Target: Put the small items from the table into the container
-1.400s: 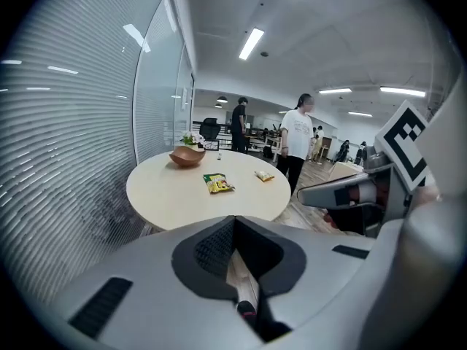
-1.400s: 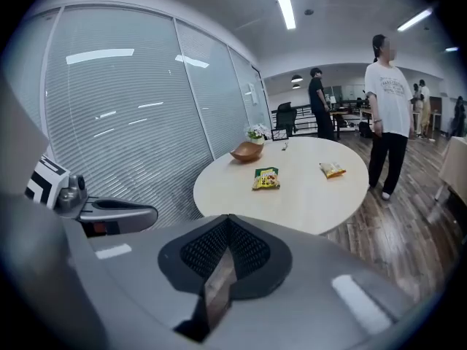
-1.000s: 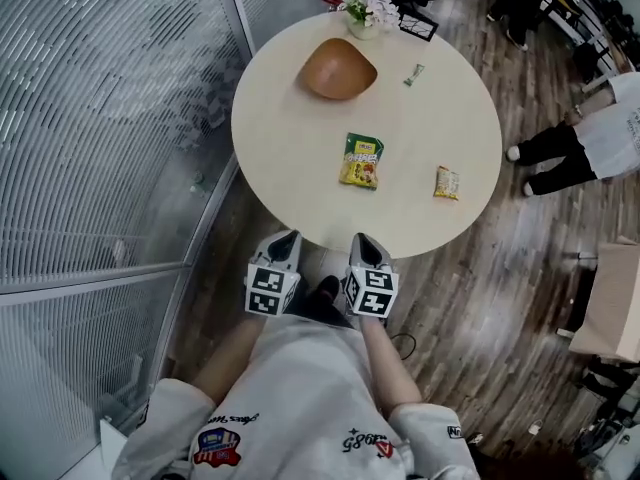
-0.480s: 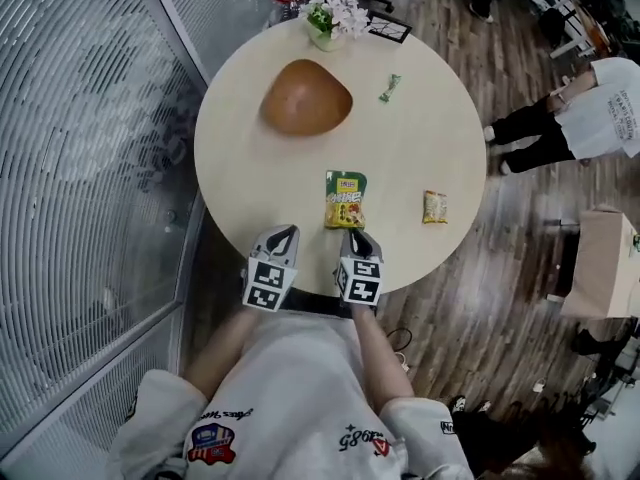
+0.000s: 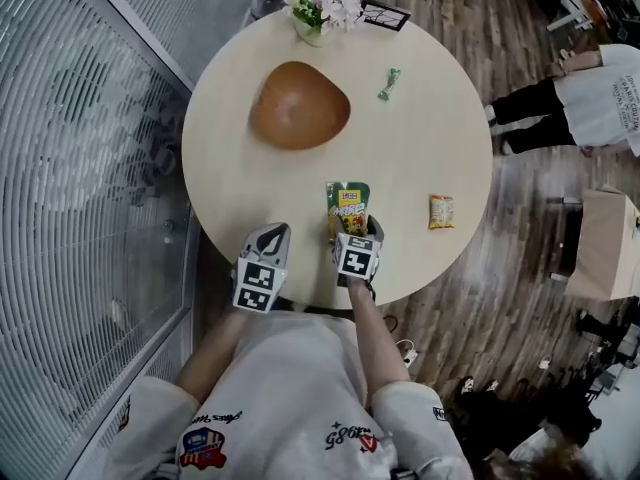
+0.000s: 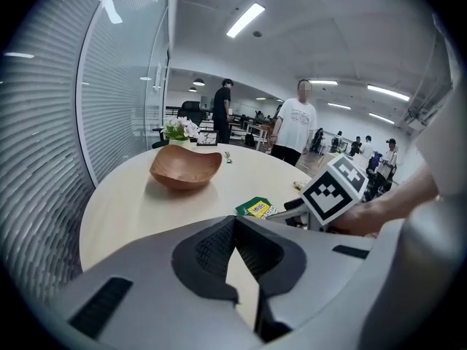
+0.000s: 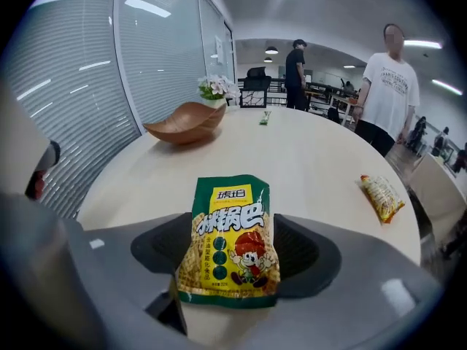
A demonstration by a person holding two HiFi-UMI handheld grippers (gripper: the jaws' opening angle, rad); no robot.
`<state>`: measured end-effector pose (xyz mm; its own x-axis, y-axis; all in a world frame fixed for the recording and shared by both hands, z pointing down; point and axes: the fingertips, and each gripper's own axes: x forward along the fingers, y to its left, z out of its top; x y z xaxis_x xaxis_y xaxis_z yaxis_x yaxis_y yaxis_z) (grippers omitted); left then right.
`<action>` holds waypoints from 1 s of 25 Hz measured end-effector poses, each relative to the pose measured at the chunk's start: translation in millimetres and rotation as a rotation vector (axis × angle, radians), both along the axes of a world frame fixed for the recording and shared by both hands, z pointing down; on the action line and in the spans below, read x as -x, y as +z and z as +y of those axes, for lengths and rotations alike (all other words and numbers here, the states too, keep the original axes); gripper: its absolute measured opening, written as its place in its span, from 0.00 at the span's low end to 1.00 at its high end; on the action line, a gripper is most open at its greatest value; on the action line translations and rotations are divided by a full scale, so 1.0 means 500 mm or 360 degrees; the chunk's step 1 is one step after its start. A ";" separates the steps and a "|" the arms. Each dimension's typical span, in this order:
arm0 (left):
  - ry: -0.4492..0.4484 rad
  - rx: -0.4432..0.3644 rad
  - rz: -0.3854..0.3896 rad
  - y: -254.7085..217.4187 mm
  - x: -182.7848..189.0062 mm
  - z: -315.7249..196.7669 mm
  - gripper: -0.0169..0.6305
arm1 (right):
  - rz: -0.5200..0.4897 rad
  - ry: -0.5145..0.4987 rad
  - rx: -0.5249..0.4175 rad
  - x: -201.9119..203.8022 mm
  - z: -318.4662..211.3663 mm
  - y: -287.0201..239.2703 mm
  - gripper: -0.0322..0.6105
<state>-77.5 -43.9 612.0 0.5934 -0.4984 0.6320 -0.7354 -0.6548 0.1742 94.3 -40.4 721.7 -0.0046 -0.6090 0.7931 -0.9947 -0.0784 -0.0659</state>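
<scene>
On the round table (image 5: 440, 98), which has a pale, smooth and matt top, we see a glossy green and yellow snack packet (image 5: 346, 201). It is flat and rectangular and lies near the edge closest to us. Farther back stands a brown wooden bowl (image 5: 299, 105), shallow, with a wavy rim, well apart from the packet. A small orange packet (image 5: 441, 211) lies to the right, a thin green wrapper (image 5: 389, 84) lies beyond the bowl, and white flowers (image 5: 322, 6) stand at the far edge. Our right gripper (image 5: 354, 233) slopes downward over the snack packet and hides its near end from above. Its jaws are opening, and the packet lies flat between them. Our left gripper (image 6: 235, 223) hangs just beside, over the near edge, with its jaws pressed together on nothing.
</scene>
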 end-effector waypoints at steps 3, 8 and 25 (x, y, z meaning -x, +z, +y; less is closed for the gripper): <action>0.0004 0.0024 -0.0001 0.009 0.004 -0.010 0.04 | 0.0001 -0.0017 0.0086 0.000 -0.012 0.037 0.57; 0.0008 0.0047 -0.0007 0.017 0.013 -0.026 0.04 | 0.0050 -0.0011 0.0232 -0.001 -0.003 0.076 0.58; -0.0087 0.0044 0.0039 0.024 0.044 -0.070 0.04 | -0.0003 -0.0147 -0.0096 0.032 -0.125 -0.122 0.32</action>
<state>-99.3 -79.0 623.8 0.5813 -0.5130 0.6316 -0.7653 -0.6083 0.2103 78.5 -103.0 660.7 -0.0647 -0.6525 0.7551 -0.9974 0.0180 -0.0699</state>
